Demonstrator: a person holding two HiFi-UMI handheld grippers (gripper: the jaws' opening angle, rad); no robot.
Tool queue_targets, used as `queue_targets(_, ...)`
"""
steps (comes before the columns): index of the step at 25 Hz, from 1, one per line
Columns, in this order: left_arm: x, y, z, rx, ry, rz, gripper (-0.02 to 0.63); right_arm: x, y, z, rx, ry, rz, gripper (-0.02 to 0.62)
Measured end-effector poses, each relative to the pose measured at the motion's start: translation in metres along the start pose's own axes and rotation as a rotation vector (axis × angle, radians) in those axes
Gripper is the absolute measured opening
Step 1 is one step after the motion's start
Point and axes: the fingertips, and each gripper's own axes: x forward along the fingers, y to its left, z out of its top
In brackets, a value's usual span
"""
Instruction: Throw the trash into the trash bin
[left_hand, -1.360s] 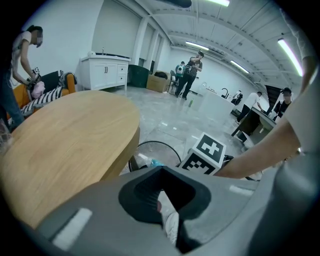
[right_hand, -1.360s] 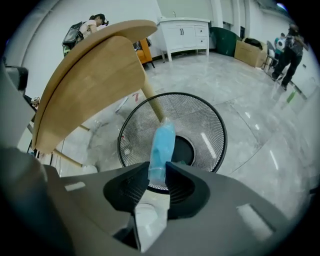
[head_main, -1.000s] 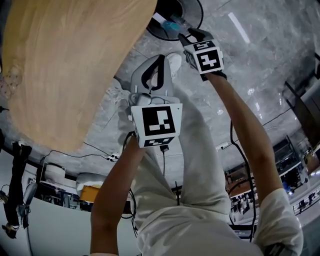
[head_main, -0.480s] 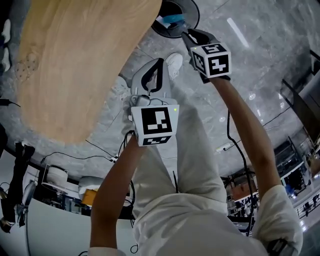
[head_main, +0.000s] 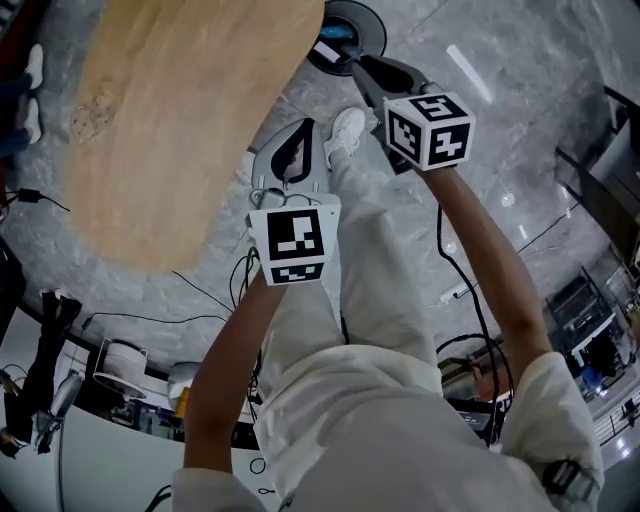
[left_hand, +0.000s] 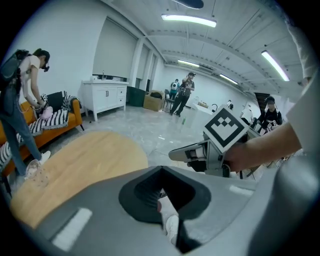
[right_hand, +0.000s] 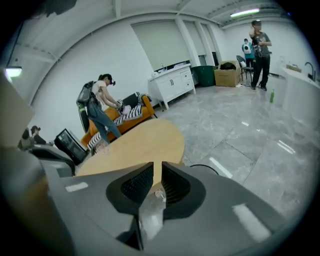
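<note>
Our right gripper, just above the trash bin, has been narrowing its empty jaws to a slit, since the trash already lies inside. Our left gripper, back from the bin, stays out of it, pressed together, unneeded.

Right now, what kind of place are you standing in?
Probably a big open workroom set up partly like a living room: a wooden table, an orange sofa and a white cabinet stand on a shiny grey floor under long ceiling lights.
</note>
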Motion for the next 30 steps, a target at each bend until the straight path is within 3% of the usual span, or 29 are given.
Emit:
queue_targets(11, -0.086, 0.018, 0.059, -0.055, -0.105, 0.046, 0.0, -0.097, 0.104, 0.097, -0.027, -0.186, 0.075, 0.074)
queue_targets(14, -0.11, -0.005, 0.059, -0.075, -0.143, 0.046, 0.0, -0.133, 0.121, 0.093, -0.048, -0.23, 0.112, 0.074)
queue_targets(17, -0.148, -0.021, 0.059, -0.065, -0.181, 0.046, 0.0, -0.171, 0.151, 0.089, -0.062, -0.268, 0.142, 0.074)
queue_targets(21, -0.186, 0.005, 0.108, -0.066, -0.226, 0.043, 0.0, -0.19, 0.198, 0.144, -0.101, -0.291, 0.166, 0.074)
queue_targets(25, -0.213, 0.027, 0.135, -0.058, -0.256, 0.033, 0.0, -0.197, 0.236, 0.175, -0.135, -0.309, 0.174, 0.073)
queue_targets(30, -0.249, 0.012, 0.156, -0.029, -0.314, 0.014, 0.0, -0.233, 0.27, 0.193, -0.17, -0.369, 0.196, 0.074)
